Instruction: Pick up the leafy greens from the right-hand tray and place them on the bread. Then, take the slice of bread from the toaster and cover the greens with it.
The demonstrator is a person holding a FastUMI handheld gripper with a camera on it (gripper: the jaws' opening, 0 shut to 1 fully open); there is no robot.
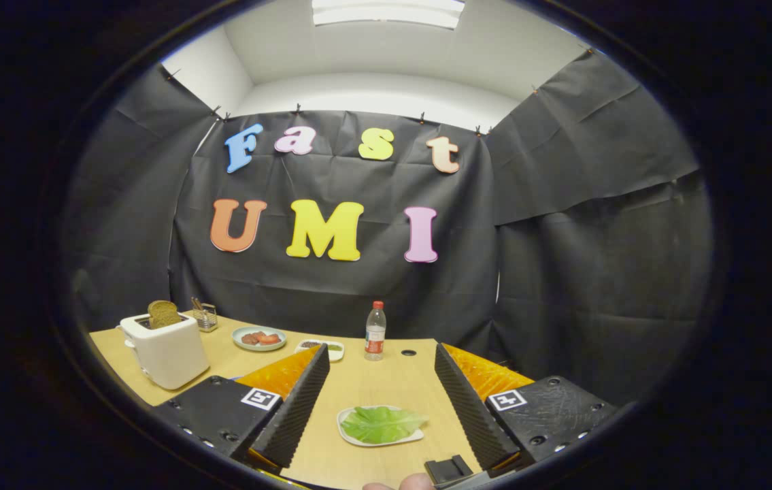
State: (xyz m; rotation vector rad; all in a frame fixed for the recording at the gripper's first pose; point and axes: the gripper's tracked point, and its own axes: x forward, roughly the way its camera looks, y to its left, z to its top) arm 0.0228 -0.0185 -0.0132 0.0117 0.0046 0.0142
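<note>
A green leaf lies on a small white tray on the wooden table, between my two fingers and close in front of them. My gripper is open, held above the table with nothing between its fingers. To the left stands a white toaster with a brown bread slice sticking up out of its slot. The bread that takes the greens is hidden from me.
Beyond the fingers are a pale plate with reddish food, a small white dish, a plastic bottle with a red cap and a small wire holder behind the toaster. A fingertip of the person shows below.
</note>
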